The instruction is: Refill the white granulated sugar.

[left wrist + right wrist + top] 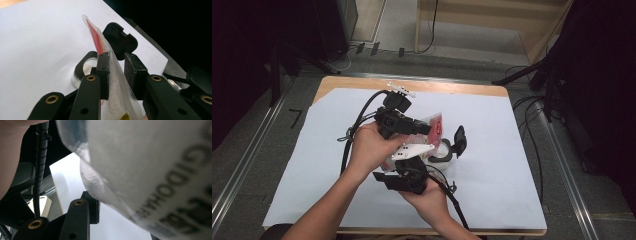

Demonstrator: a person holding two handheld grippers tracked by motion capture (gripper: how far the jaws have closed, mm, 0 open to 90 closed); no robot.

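While both hold one pouch (117,87) | left claw (117,72) clamped on it | right claw (117,205) clamped too

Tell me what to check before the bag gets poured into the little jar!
1. Left gripper holds the bag: cannot tell. The bag stands between the pads, but a gap shows by one pad.
2. Right gripper holds the bag's lower end: cannot tell, the bag hides the jaws in the right gripper view.
3. Jar is open: ok, its black lid is flipped back.
4. Bag is above the jar: ok, in the high view it sits just over it.
5. Bag's top is open: cannot tell.
6. White sheet around the jar has no spills: ok.
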